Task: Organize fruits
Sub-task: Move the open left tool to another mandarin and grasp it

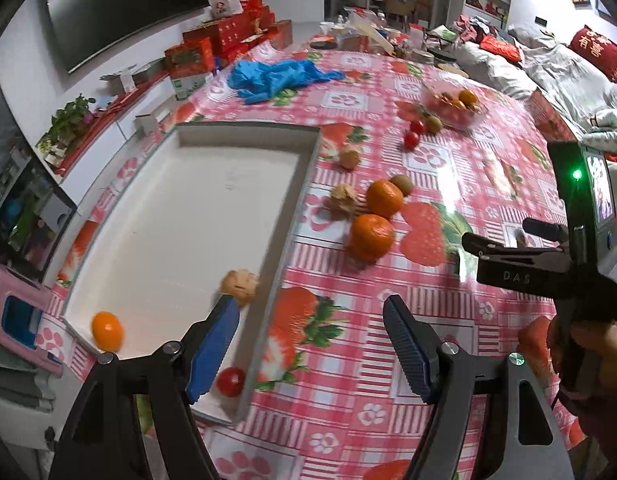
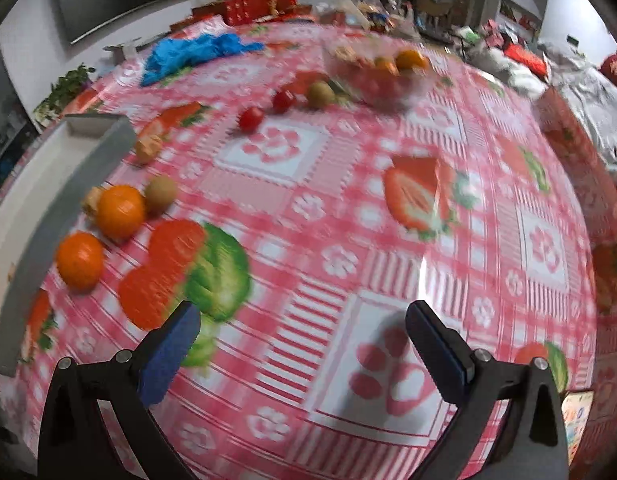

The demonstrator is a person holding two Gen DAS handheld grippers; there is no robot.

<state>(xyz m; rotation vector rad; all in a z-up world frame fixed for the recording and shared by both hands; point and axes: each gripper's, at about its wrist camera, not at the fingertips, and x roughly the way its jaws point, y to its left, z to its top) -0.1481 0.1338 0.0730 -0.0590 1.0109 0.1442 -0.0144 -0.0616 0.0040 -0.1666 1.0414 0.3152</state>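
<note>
Both jaws gaped empty, left gripper [image 1: 310, 344], right gripper [image 2: 302, 344] | I counted three fruits in tray [image 1: 308, 168] lower left | two oranges [image 1: 371, 237] plus others mid-frame undone

The letters "DAS" stand on the black body of the right gripper [image 1: 504, 254], at the right of the left wrist view. A red cushion [image 1: 598, 53] on the far right bears white Chinese characters, "有喜".

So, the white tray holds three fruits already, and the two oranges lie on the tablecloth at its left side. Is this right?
Not quite. In the left wrist view the two oranges lie to the right of the white tray, not the left. The tray does hold three fruits.
</note>
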